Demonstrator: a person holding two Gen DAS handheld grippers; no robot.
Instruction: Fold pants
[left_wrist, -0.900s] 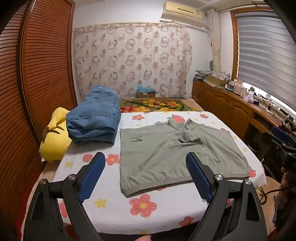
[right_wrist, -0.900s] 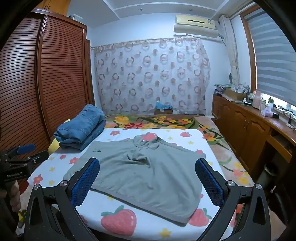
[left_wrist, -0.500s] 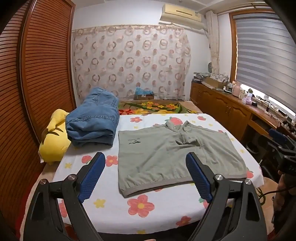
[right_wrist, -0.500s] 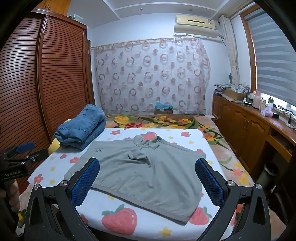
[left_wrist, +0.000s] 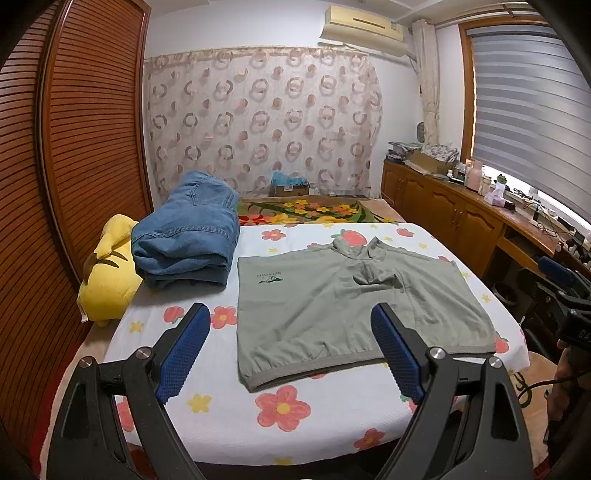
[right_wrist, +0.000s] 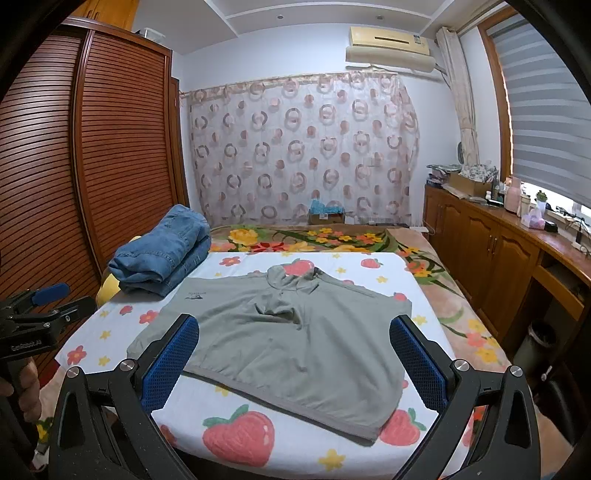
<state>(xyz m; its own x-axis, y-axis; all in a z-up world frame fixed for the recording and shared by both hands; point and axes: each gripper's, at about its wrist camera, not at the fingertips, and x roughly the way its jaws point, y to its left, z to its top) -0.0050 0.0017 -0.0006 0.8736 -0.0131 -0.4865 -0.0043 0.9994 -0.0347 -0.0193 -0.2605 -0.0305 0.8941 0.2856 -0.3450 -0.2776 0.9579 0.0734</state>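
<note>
A grey-green garment lies spread flat on the bed, its hem toward me; it also shows in the right wrist view. Folded blue jeans sit stacked at the bed's far left, also seen in the right wrist view. My left gripper is open and empty, held above the bed's near edge in front of the garment's hem. My right gripper is open and empty, held over the garment's near right part. Each gripper appears at the other view's edge.
The bed has a white sheet with flowers and strawberries. A yellow plush toy lies at its left edge by the slatted wardrobe. A wooden cabinet with clutter runs along the right wall. A bin stands beside the bed.
Both grippers stay open. The left view has shifted slightly, the garment sitting a little further left and lower in it. The right view is almost unchanged.
</note>
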